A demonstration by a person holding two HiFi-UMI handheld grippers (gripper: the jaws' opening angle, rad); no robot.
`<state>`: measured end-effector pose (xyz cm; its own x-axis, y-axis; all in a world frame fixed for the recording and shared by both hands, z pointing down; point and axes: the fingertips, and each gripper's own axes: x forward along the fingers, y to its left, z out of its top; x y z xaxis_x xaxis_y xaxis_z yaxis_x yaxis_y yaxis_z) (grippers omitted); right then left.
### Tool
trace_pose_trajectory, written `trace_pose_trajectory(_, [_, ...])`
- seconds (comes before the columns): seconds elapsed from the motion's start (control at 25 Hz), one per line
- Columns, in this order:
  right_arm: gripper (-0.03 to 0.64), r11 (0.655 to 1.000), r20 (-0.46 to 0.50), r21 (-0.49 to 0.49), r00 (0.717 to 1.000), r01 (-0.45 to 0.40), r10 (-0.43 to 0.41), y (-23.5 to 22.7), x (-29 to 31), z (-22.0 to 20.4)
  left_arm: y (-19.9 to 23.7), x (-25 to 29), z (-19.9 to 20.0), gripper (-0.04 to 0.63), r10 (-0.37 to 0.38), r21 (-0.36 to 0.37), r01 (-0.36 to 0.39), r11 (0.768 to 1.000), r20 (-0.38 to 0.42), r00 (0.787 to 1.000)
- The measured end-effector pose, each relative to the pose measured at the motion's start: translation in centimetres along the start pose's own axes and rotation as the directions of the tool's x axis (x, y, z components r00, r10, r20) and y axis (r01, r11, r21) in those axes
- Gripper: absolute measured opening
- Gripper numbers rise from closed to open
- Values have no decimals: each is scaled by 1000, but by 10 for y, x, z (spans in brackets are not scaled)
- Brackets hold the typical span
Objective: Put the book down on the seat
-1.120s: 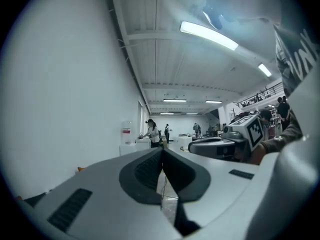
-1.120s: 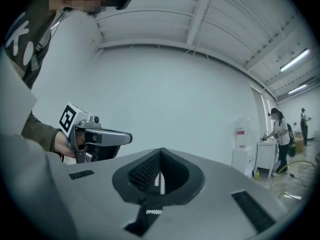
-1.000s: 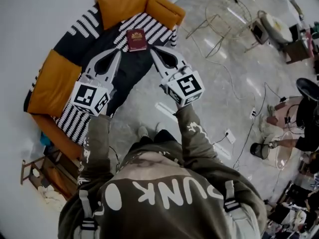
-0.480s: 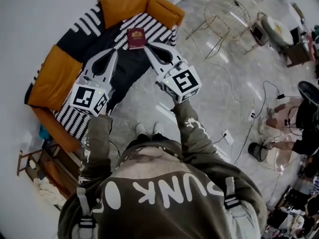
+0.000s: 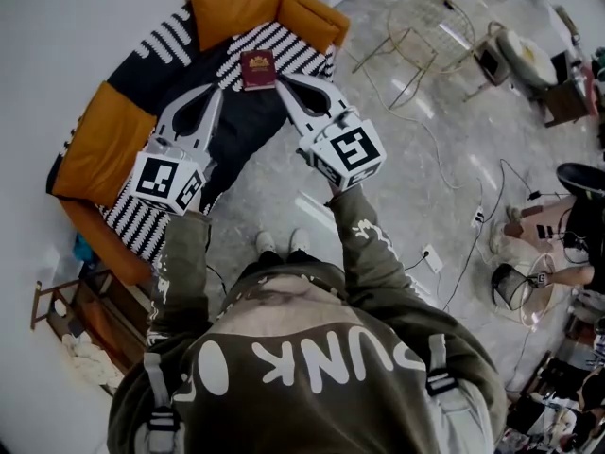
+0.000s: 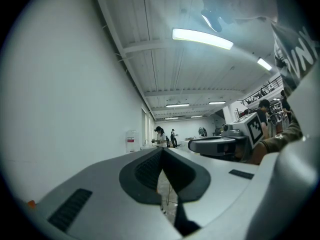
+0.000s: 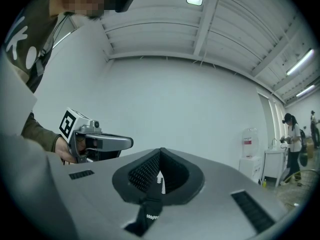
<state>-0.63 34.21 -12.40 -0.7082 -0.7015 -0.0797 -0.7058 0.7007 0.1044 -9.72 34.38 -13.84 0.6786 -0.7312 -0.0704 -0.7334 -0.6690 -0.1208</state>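
Sofa: curved seat with orange cushions [image 5: 102, 151] and a black-and-white striped throw [image 5: 284, 50]; its near end is hidden behind the left sleeve, and its middle lies under both tools.
Person: olive sweatshirt with white lettering [image 5: 302, 367], cut off at the bottom edge of the head view.
Left gripper [image 5: 224, 87]: grey, jaws pressed together, nothing between them.
Right gripper [image 5: 282, 81]: grey, jaws likewise together and empty.
Book: small dark red book [image 5: 257, 69] flat on the striped seat, just beyond both jaw tips; whether they touch it cannot be told, and its cover print is too small to read.
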Motion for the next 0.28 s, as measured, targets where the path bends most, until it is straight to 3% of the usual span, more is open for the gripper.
trace_pose_trajectory(0.28, [9, 1000, 27, 2, 1000, -1, 1, -5, -8, 4, -7, 4, 1, 5, 2, -1, -2, 1000, -4, 1000])
